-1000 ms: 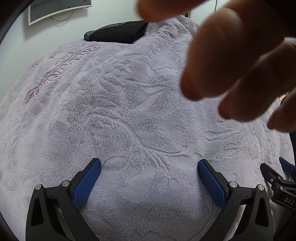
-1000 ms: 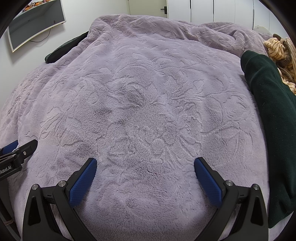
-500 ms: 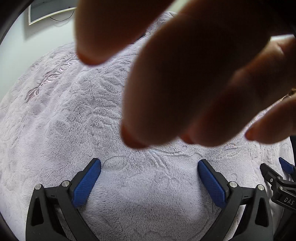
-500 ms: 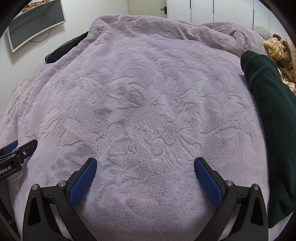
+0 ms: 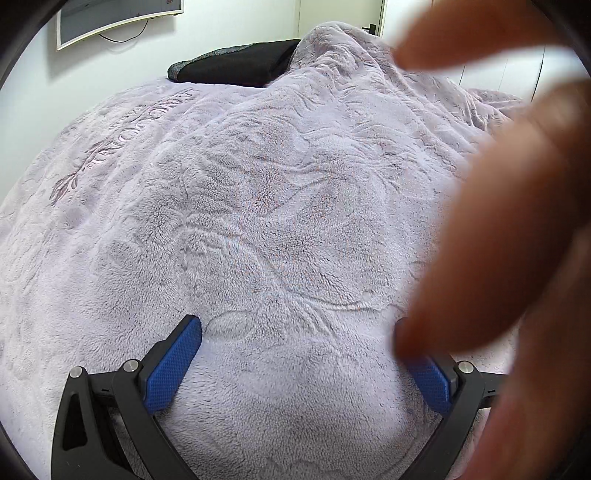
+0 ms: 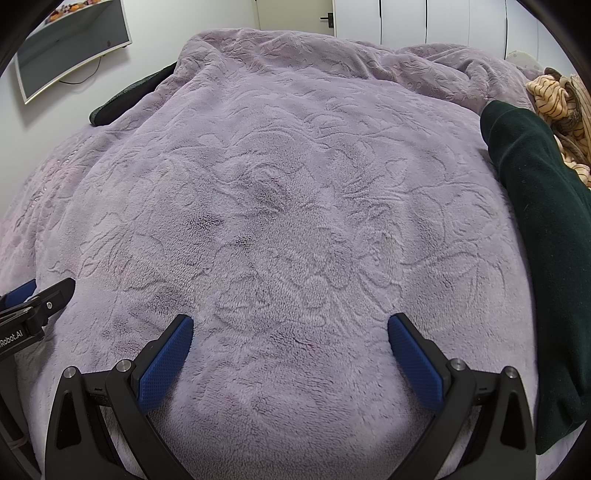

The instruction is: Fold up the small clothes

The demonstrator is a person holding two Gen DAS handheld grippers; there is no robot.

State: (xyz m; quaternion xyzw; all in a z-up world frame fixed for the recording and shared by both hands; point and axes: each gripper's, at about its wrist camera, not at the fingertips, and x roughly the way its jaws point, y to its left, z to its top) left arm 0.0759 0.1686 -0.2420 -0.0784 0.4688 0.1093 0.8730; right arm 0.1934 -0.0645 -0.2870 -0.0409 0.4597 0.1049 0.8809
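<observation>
A dark green garment (image 6: 543, 229) lies along the right edge of the lilac plush blanket (image 6: 288, 206) in the right wrist view, with a striped tan garment (image 6: 561, 103) bunched behind it. My right gripper (image 6: 290, 343) rests open over bare blanket, nothing between its blue pads. My left gripper (image 5: 303, 354) is also open over the blanket (image 5: 236, 221). A person's blurred hand (image 5: 509, 236) hangs close to the left lens and hides the right pad's tip. The left gripper's tip (image 6: 40, 299) shows at the right wrist view's left edge.
A black pillow (image 5: 236, 64) lies at the far end of the bed, also seen as a dark pillow (image 6: 125, 99) at the blanket's far left. A curved monitor (image 6: 70, 44) hangs on the wall. White wardrobe doors (image 6: 424, 22) stand behind the bed.
The hand in front of the left lens has drawn back to the right, uncovering most of the blanket. Neither gripper has moved and the right wrist view is unchanged.
</observation>
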